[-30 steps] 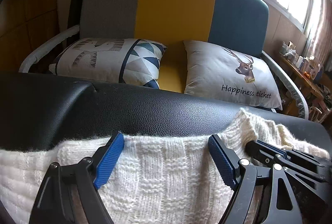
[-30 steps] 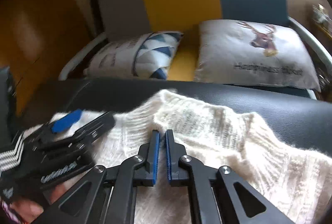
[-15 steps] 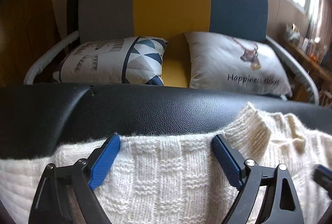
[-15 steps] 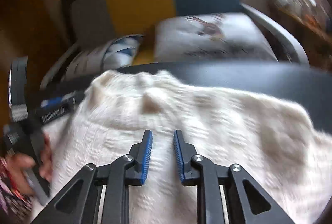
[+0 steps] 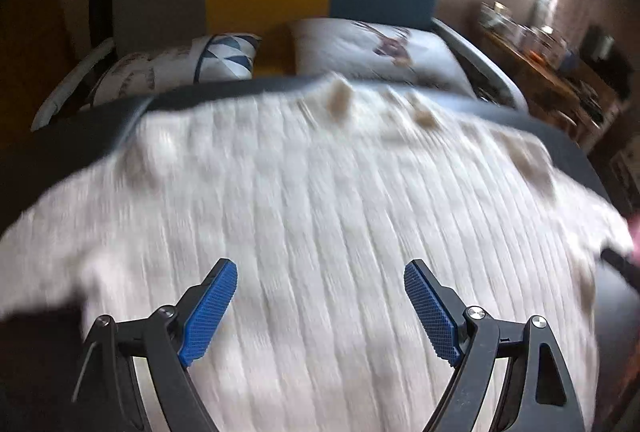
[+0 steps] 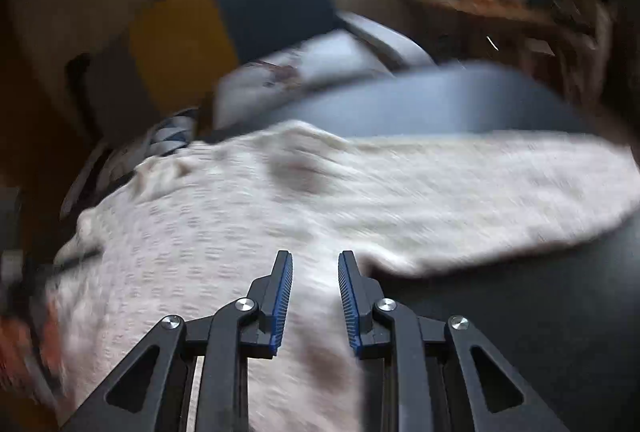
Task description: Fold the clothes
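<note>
Sweater [image 5: 320, 216]: cream knit, spread flat across black padded bench [image 6: 500, 312], sleeve toward right edge.
Handling: likely soft, floppy, stretchy; best pinched at hem or sleeve edge.
Left gripper [image 5: 320, 306]: wide apart, closing slightly, empty.
Right gripper [image 6: 315, 300]: narrowly parted, holding nothing.

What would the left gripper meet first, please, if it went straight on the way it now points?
Most likely the white knitted sweater: the left gripper points down at it, its jaws wide apart and just closing a little with nothing pinched between them. The picture is blurred, so how far off the sweater lies is unclear.
</note>
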`<state>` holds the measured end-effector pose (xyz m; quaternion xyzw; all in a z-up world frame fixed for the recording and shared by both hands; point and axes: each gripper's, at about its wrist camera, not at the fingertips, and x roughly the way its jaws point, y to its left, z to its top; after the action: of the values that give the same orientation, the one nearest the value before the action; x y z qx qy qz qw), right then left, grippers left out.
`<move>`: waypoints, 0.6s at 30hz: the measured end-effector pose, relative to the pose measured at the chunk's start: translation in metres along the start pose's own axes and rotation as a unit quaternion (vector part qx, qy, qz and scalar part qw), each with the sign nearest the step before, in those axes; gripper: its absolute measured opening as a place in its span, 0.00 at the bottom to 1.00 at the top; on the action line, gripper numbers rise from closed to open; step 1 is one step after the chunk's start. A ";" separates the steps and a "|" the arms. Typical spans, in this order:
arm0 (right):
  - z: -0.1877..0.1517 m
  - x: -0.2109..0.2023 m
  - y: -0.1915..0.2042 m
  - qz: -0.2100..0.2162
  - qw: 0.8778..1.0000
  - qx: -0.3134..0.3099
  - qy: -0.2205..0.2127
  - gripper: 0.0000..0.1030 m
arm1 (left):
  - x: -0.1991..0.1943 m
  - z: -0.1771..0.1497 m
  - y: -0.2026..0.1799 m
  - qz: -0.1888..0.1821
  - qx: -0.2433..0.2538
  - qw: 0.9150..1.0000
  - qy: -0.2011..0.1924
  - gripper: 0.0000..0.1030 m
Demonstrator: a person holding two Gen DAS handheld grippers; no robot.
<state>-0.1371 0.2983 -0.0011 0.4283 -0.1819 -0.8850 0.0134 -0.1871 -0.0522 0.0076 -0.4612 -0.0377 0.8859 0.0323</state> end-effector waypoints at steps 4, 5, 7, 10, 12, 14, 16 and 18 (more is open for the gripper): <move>-0.013 0.000 -0.051 0.083 0.986 0.144 0.023 0.27 | -0.009 -0.039 -0.024 0.005 0.032 0.999 -0.022 0.84; -0.012 0.006 -0.056 0.105 0.980 0.167 0.031 0.27 | -0.005 -0.048 -0.033 0.011 0.053 0.998 -0.019 0.84; -0.011 0.020 -0.066 0.145 0.965 0.213 0.049 0.27 | -0.004 -0.054 -0.041 0.027 0.073 0.997 -0.021 0.84; -0.009 0.043 -0.065 0.148 0.957 0.240 0.074 0.29 | 0.001 -0.057 -0.045 0.037 0.083 0.996 -0.020 0.89; -0.007 0.052 -0.060 0.136 0.960 0.233 0.071 0.28 | 0.005 -0.052 -0.038 0.028 0.064 0.997 -0.011 0.93; -0.005 0.061 -0.055 0.124 0.964 0.226 0.068 0.17 | 0.008 -0.051 -0.034 0.018 0.052 0.998 -0.008 0.95; -0.001 0.064 -0.049 0.097 0.976 0.190 0.052 0.12 | 0.009 -0.052 -0.037 0.021 0.055 0.998 -0.010 0.96; 0.003 0.059 -0.043 0.058 0.988 0.140 0.023 0.11 | 0.009 -0.055 -0.041 0.026 0.062 0.998 -0.010 0.97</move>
<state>-0.1707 0.3291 -0.0581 0.4352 -0.3277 -0.8385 0.0086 -0.1465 -0.0082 -0.0274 -0.4499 0.0285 0.8918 0.0372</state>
